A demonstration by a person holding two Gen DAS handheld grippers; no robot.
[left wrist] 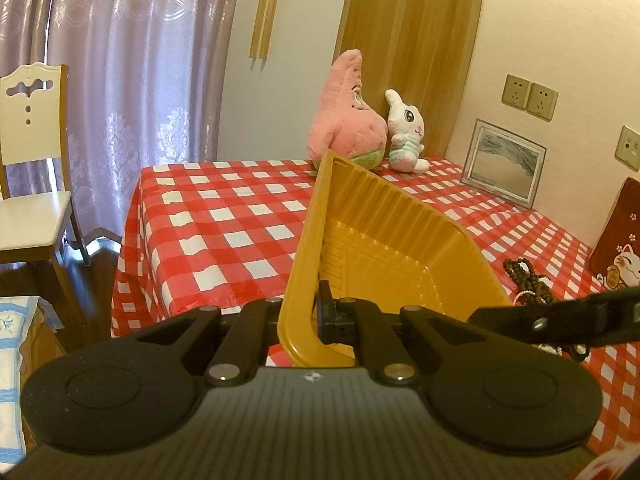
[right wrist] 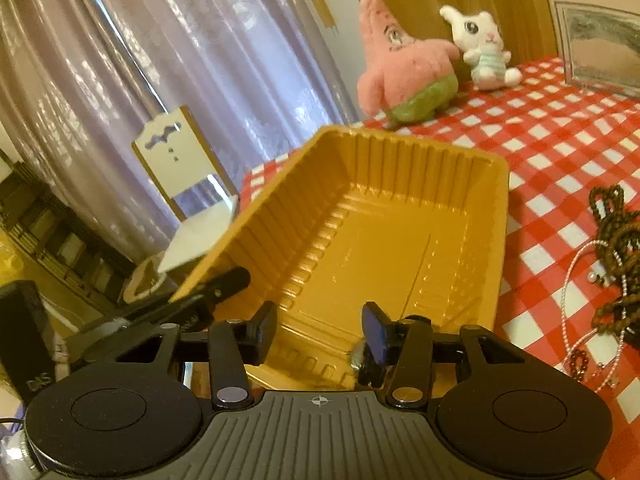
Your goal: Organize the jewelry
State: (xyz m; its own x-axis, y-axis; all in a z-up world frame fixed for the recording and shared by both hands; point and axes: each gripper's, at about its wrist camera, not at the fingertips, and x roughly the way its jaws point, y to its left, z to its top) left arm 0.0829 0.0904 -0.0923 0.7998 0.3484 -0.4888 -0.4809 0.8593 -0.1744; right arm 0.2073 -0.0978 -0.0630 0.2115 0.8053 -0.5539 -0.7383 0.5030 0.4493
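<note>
A gold plastic tray [left wrist: 384, 248] is tilted above the red checked table. My left gripper [left wrist: 304, 320] is shut on the tray's near rim, which stands between its jaws. In the right wrist view the tray [right wrist: 360, 232] is empty, and the left gripper's finger [right wrist: 228, 282] clamps its left corner. My right gripper [right wrist: 318, 330] is open over the tray's near edge and holds nothing. A heap of brown bead strands [right wrist: 616, 236] with a thin pink bead chain [right wrist: 576, 280] lies on the cloth right of the tray; it also shows in the left wrist view [left wrist: 528, 280].
A pink star plush [left wrist: 348, 116] and a white rabbit plush [left wrist: 406, 136] sit at the table's far edge. A framed picture [left wrist: 504, 164] leans on the wall. A red cat-print pouch [left wrist: 618, 240] stands at right. A white chair [left wrist: 32, 184] is left of the table.
</note>
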